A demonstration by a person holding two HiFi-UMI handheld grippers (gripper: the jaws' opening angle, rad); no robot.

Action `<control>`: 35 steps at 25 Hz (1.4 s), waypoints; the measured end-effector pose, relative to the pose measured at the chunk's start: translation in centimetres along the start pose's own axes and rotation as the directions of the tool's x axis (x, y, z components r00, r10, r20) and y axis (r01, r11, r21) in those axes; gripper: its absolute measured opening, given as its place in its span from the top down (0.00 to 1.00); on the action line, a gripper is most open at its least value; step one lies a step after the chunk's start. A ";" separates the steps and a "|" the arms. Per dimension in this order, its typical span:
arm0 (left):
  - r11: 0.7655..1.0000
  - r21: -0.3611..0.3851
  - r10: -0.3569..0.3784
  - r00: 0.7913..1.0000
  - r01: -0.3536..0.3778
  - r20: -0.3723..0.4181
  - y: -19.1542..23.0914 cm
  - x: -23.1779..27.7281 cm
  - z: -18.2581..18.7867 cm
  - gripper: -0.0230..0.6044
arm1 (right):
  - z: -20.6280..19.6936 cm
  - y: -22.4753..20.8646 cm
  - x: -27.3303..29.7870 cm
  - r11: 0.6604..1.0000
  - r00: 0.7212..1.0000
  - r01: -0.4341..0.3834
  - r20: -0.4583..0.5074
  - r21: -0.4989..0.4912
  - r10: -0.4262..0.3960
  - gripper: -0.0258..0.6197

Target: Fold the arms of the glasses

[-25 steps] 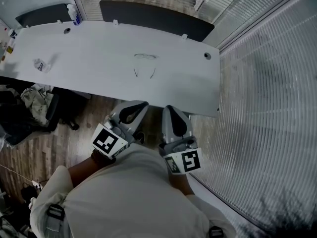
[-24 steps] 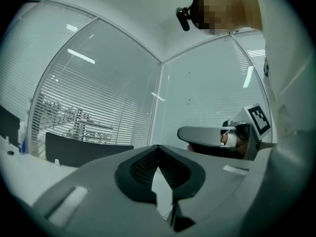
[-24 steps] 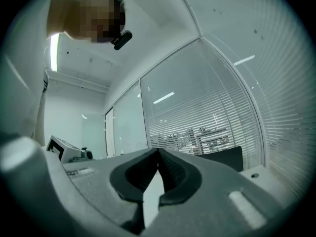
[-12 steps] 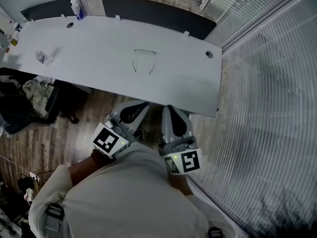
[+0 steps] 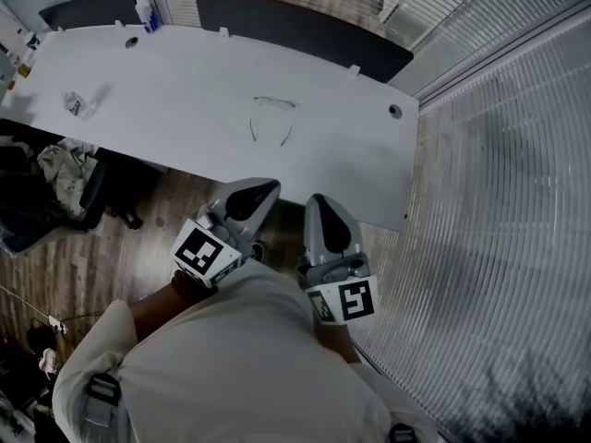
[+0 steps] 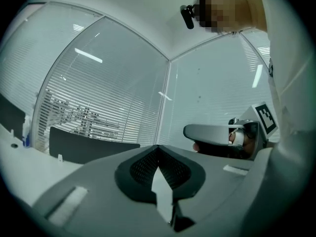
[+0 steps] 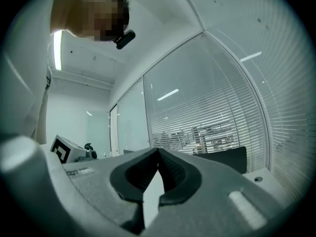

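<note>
Tools: the left tool [image 5: 253, 192] and the right tool [image 5: 322, 212] sit one in each hand, low in front of the person's body and short of the worktop's near edge.
Left tool state: jaws closed, dark pads meeting at the tip, nothing between them; it points about level.
Right tool state: jaws closed in the same way and empty; it lies just beside the left tool with a small gap between the two.
Marker cubes: the left cube [image 5: 201, 253] and the right cube [image 5: 345, 300] sit at each tool's near end, their black-and-white squares facing up.
Contact: neither tool touches the glasses or the worktop.
Glasses [image 5: 274, 102]: a thin-framed pair lying flat right of the worktop's middle; the lenses are on the far side and both arms are spread open, pointing back toward the person; well apart from both tools.
Worktop [image 5: 166, 81]: long and white, with small round holes near its far-left and right ends.
Other items: a small crumpled clear wrapper [image 5: 76, 106] lies near the left end; a bottle [image 5: 142, 9] stands at the far left corner.
Surroundings: a dark panel [image 5: 295, 28] runs behind the far edge; slatted blinds [image 5: 499, 201] fill the right side; a wooden floor [image 5: 120, 247] lies below; a chair heaped with clothes [image 5: 65, 175] stands under the left end.
Person: a pale shirt [image 5: 240, 358] fills the bottom of the head view.
</note>
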State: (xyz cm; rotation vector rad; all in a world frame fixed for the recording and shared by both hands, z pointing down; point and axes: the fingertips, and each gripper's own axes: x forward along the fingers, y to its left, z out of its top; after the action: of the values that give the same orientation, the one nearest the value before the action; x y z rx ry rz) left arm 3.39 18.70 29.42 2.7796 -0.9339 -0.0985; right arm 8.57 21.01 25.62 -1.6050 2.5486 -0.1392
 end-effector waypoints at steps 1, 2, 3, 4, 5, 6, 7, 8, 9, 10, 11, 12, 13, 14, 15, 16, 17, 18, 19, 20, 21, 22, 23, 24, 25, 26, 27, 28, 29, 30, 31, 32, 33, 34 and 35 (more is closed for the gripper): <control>1.000 0.000 0.000 1.000 0.000 0.004 0.8 0.3 0.1 0.96 | -0.1 -0.2 0.8 1.000 1.000 -0.001 -0.004 0.000 0.001 0.96; 1.000 0.003 0.000 1.000 0.000 0.009 1.6 0.5 0.3 0.96 | -0.3 -0.4 1.7 1.000 1.000 -0.001 -0.008 -0.001 0.001 0.96; 1.000 0.005 0.002 1.000 -0.002 0.014 2.5 0.8 0.5 0.96 | -0.4 -0.5 2.7 1.000 1.000 -0.002 -0.014 -0.003 0.002 0.96; 1.000 0.004 0.007 1.000 -0.007 0.015 3.6 1.0 0.7 0.96 | -0.6 -0.7 3.8 1.000 1.000 -0.003 -0.020 -0.007 0.003 0.96; 1.000 0.002 0.012 1.000 -0.013 0.015 4.8 1.2 0.9 0.96 | -0.7 -0.8 4.9 1.000 1.000 -0.004 -0.026 -0.011 0.004 0.96; 1.000 0.000 0.015 1.000 -0.015 0.015 6.0 1.5 1.1 0.96 | -0.9 -0.8 6.1 1.000 1.000 -0.004 -0.031 -0.016 0.004 0.96; 1.000 -0.002 0.017 1.000 -0.017 0.016 7.2 1.7 1.4 0.96 | -1.0 -0.9 7.4 1.000 0.999 -0.005 -0.035 -0.022 0.004 0.96; 1.000 0.000 0.017 1.000 -0.017 0.017 8.5 2.0 1.7 0.96 | -1.1 -0.9 8.8 1.000 0.999 -0.005 -0.040 -0.027 0.004 0.96; 1.000 0.006 0.014 1.000 -0.014 0.021 9.8 2.3 1.9 0.96 | -1.2 -1.0 10.2 0.999 0.999 -0.004 -0.043 -0.032 0.003 0.96; 1.000 0.013 0.009 1.000 -0.009 0.026 11.1 2.6 2.2 0.96 | -1.3 -1.1 11.6 0.999 0.999 -0.003 -0.047 -0.036 0.001 0.96; 1.000 0.016 0.004 1.000 -0.005 0.029 12.3 2.9 2.5 0.96 | -1.5 -1.2 13.0 0.999 0.999 -0.001 -0.050 -0.038 -0.001 0.96; 1.000 0.013 0.002 1.000 -0.002 0.029 13.6 3.2 2.7 0.96 | -1.6 -1.3 14.4 0.999 0.999 0.003 -0.053 -0.039 -0.005 0.96; 1.000 0.006 0.000 1.000 -0.001 0.026 14.7 3.5 3.0 0.96 | -1.6 -1.3 15.7 0.999 0.998 0.008 -0.055 -0.043 -0.010 0.96; 1.000 -0.003 -0.001 1.000 0.001 0.020 15.8 3.7 3.2 0.96 | -1.7 -1.4 17.0 0.999 0.998 0.013 -0.055 -0.047 -0.016 0.96; 1.000 -0.008 -0.007 1.000 0.007 0.014 16.8 4.0 3.4 0.96 | -1.7 -1.5 18.1 0.998 0.998 0.019 -0.055 -0.051 -0.022 0.96; 1.000 -0.007 -0.018 1.000 0.018 0.010 17.7 4.3 3.5 0.96 | -1.8 -1.6 19.1 0.998 0.998 0.028 -0.055 -0.054 -0.031 0.96; 0.999 -0.001 -0.033 0.999 0.033 0.004 18.6 4.6 3.5 0.96 | -2.0 -1.8 20.0 0.998 0.998 0.038 -0.054 -0.055 -0.041 0.96; 0.999 0.004 -0.049 0.999 0.049 -0.006 19.3 5.0 3.3 0.96 | -2.1 -2.0 20.8 0.997 0.997 0.050 -0.055 -0.056 -0.053 0.96; 0.998 0.004 -0.064 0.998 0.064 -0.016 20.0 5.5 3.2 0.96 | -2.3 -2.4 21.4 0.996 0.996 0.061 -0.057 -0.057 -0.064 0.96; 0.997 -0.002 -0.077 0.997 0.077 -0.021 20.5 6.0 3.1 0.96 | -2.4 -2.7 22.0 0.996 0.995 0.070 -0.061 -0.059 -0.073 0.96; 0.996 -0.012 -0.085 0.996 0.085 -0.022 20.8 6.4 3.2 0.96 | -2.6 -2.9 22.4 0.995 0.995 0.075 -0.068 -0.059 -0.079 0.96; 0.996 -0.020 -0.090 0.996 0.089 -0.021 20.9 6.6 3.3 0.96 | -2.8 -3.1 22.7 0.995 0.994 0.079 -0.076 -0.059 -0.083 0.96; 0.995 -0.021 -0.095 0.995 0.095 -0.015 21.1 6.8 3.5 0.96 | -2.9 -3.3 23.0 0.995 0.993 0.083 -0.082 -0.057 -0.087 0.96; 0.995 -0.015 -0.103 0.995 0.103 -0.009 21.2 7.1 3.7 0.96 | -3.0 -3.6 23.2 0.994 0.992 0.088 -0.085 -0.057 -0.093 0.96; 0.994 -0.011 -0.110 0.994 0.110 -0.010 21.4 7.5 3.7 0.96 | -3.0 -3.9 23.5 0.994 0.991 0.095 -0.088 -0.057 -0.100 0.96; 0.993 -0.015 -0.114 0.993 0.114 -0.018 21.5 7.9 3.6 0.96 | -3.0 -4.3 23.7 0.993 0.990 0.100 -0.090 -0.059 -0.105 0.96; 0.993 -0.025 -0.115 0.993 0.114 -0.032 21.7 8.3 3.4 0.96 | -3.1 -4.6 23.9 0.993 0.990 0.103 -0.094 -0.061 -0.109 0.96; 0.993 -0.030 -0.113 0.992 0.111 -0.048 21.7 8.6 3.1 0.96 | -3.2 -5.0 24.0 0.993 0.989 0.105 -0.098 -0.062 -0.110 0.96; 0.994 -0.021 -0.111 0.992 0.110 -0.059 21.7 8.9 3.0 0.96 | -3.4 -5.4 24.1 0.993 0.988 0.106 -0.104 -0.060 -0.111 0.96; 0.994 -0.003 -0.111 0.992 0.111 -0.065 21.7 9.2 2.9 0.96 | -3.7 -5.8 24.3 0.993 0.987 0.107 -0.111 -0.058 -0.112 0.96; 0.994 0.011 -0.111 0.991 0.112 -0.072 21.8 9.6 2.8 0.96 | -4.0 -6.2 24.4 0.993 0.986 0.108 -0.119 -0.054 -0.114 0.96; 0.994 0.018 -0.110 0.990 0.112 -0.083 21.9 9.9 2.5 0.96 | -4.3 -6.6 24.5 0.992 0.985 0.111 -0.127 -0.052 -0.117 0.96; 0.993 0.023 -0.110 0.989 0.112 -0.096 22.1 10.3 2.1 0.96 | -4.7 -7.1 24.6 0.992 0.983 0.113 -0.137 -0.051 -0.119 0.96; 0.993 0.031 -0.110 0.988 0.114 -0.111 22.3 10.7 1.6 0.96 | -5.2 -7.5 24.6 0.992 0.981 0.115 -0.149 -0.050 -0.122 0.96; 0.992 0.041 -0.110 0.986 0.116 -0.129 22.5 11.1 0.9 0.96 | -5.7 -7.9 24.6 0.992 0.979 0.117 -0.162 -0.050 -0.123 0.96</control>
State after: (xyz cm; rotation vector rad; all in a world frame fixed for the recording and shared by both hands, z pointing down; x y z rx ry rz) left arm -1.20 -5.69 33.41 2.8440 -0.7580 0.0833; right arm 4.21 -4.57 30.99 -1.8352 2.5878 -0.2442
